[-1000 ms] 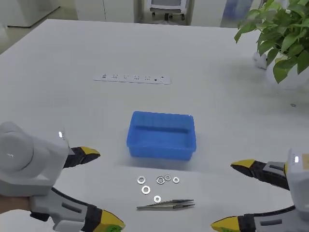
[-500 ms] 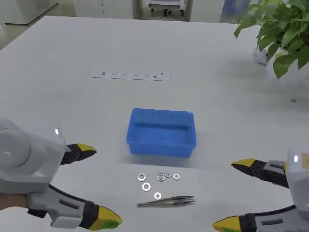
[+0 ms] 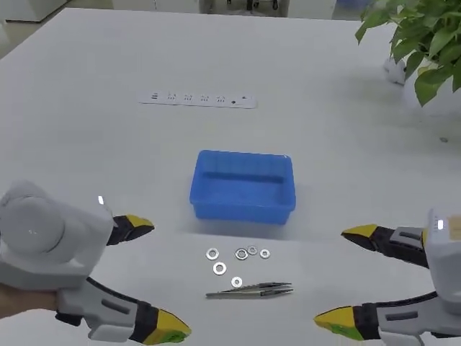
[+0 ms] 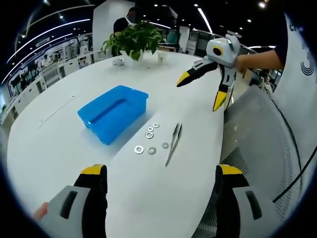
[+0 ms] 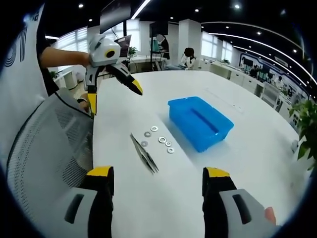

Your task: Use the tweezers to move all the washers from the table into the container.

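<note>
In the head view the left hand-held gripper (image 3: pixel 157 280) sits at lower left and the right hand-held gripper (image 3: pixel 340 277) at lower right, both with jaws spread wide and holding nothing. Between them, low centre, the tweezers (image 3: pixel 250 290) lie flat on the white bench (image 3: pixel 86 137), with six washers (image 3: pixel 220 268) loose just above them. The blue container (image 3: pixel 243 210) stands mid-frame. Beyond it lies a power strip (image 3: pixel 197 99), its marks too small to read. A plant (image 3: pixel 425 43) fills the upper right.

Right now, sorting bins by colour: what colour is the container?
The container is blue, clearest in the head view.
</note>
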